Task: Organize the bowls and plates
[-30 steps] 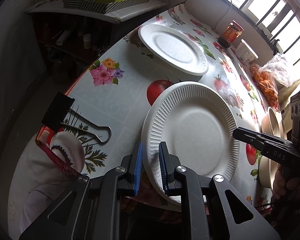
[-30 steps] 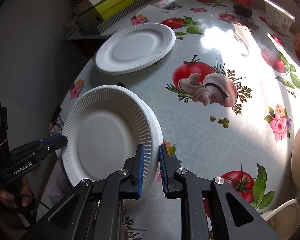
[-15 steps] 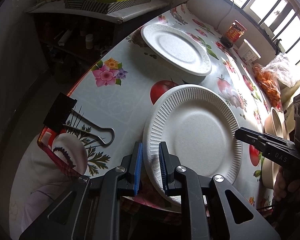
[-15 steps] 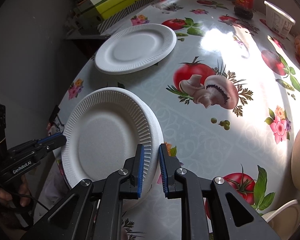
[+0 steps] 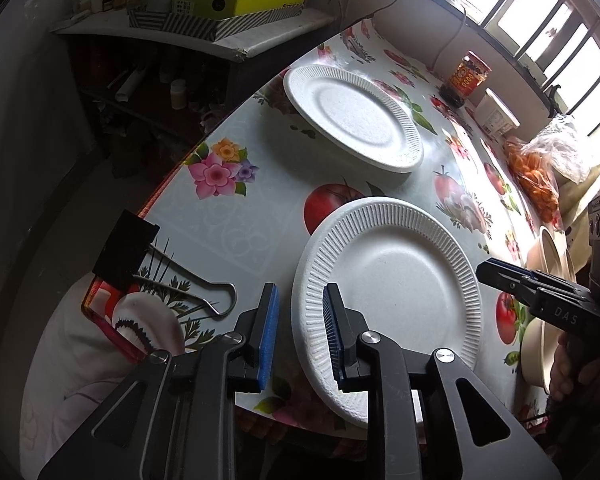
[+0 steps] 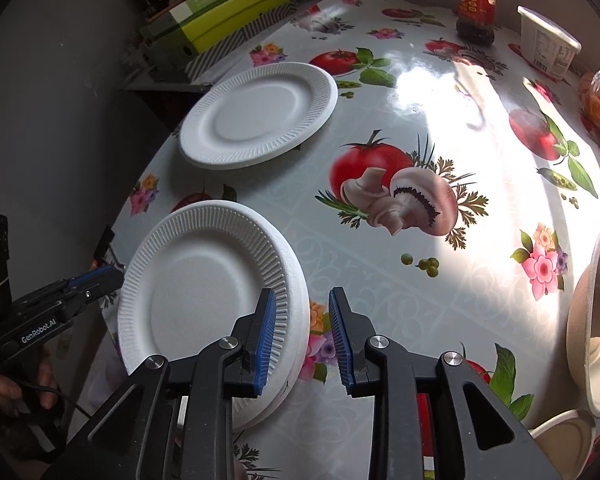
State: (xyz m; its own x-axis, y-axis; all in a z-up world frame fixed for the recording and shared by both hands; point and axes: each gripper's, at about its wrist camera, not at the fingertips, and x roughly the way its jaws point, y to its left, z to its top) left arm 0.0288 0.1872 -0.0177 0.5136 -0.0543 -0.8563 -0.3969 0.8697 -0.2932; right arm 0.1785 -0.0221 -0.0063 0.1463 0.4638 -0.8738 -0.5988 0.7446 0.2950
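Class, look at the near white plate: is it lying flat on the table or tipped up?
Flat. The near plate rests level on the tablecloth; both grippers' jaws are opening and stand clear of its rim.

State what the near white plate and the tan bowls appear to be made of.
Near white plate: probably foam, matte, with a fine grainy surface, thick edge and pressed rim ribs. Tan bowls: likely molded paper pulp, dull beige and fibrous-looking; not certain.

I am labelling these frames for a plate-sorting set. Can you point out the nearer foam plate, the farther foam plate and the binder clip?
nearer foam plate (image 5: 396, 292), left wrist view, on its flat centre.
farther foam plate (image 6: 256, 114), right wrist view, on its flat centre.
binder clip (image 5: 124, 254), left wrist view, on its black body.
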